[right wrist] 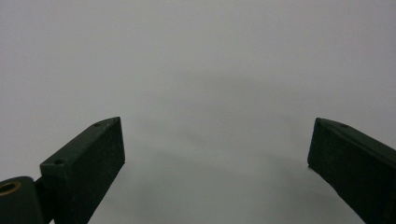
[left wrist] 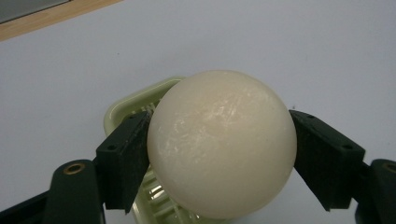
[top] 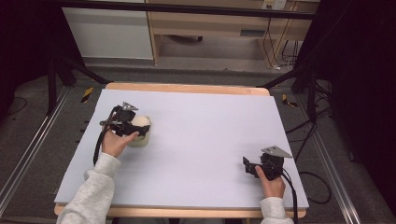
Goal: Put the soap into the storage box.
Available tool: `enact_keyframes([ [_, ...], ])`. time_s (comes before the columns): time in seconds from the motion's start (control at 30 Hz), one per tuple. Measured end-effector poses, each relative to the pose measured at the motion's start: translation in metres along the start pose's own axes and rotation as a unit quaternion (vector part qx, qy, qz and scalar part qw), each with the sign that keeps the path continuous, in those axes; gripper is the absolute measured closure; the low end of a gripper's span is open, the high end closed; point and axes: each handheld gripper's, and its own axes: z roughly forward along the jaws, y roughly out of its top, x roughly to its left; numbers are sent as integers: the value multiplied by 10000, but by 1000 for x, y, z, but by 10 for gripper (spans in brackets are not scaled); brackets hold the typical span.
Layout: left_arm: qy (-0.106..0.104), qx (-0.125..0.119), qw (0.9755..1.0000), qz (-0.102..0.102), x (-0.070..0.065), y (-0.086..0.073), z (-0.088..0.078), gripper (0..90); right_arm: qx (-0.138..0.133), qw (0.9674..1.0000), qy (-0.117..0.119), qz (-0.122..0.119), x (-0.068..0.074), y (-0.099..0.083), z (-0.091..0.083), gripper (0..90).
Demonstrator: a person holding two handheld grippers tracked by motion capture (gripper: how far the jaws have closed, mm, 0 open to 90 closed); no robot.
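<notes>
Mostly hidden: the pale green dish (left wrist: 122,108) is lying under the ball in the left gripper view, with just its rounded rim and a few ribs at the bottom edge peeking out.
Cut off: the ball's (left wrist: 222,142) underside is running out of the left gripper view, so whether it is touching the dish is impossible to tell.
Ball: cream, round, smooth with a faint chalky sheen, sitting over the dish (top: 141,139) at the left side of the table (top: 201,140).
Left gripper (top: 132,126): its two black jaws are pinching the ball (top: 140,122) from either side, flat pads pressing against it.
Right gripper (top: 246,166): its jaws are standing spread wide over bare table (right wrist: 201,70), gripping nothing, well apart from the ball.
Table: a matte pale sheet is covering it, with a wooden edge showing along the far side.
</notes>
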Motion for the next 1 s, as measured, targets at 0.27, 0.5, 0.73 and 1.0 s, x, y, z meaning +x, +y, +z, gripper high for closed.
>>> enact_keyframes([
  [0.27,87,65,9999,-79,7,-2,5,242,-2,10000,6,1,0,0,0,43],
  [0.5,129,132,9997,-132,9,-3,8,242,2,10000,-11,-2,1,0,0,43],
  [0.73,129,228,9996,-140,12,-6,14,242,18,10000,-35,-39,1,0,0,43],
  [1.0,188,302,9992,-186,15,-10,19,242,21,10000,-30,-7,1,0,0,43],
])
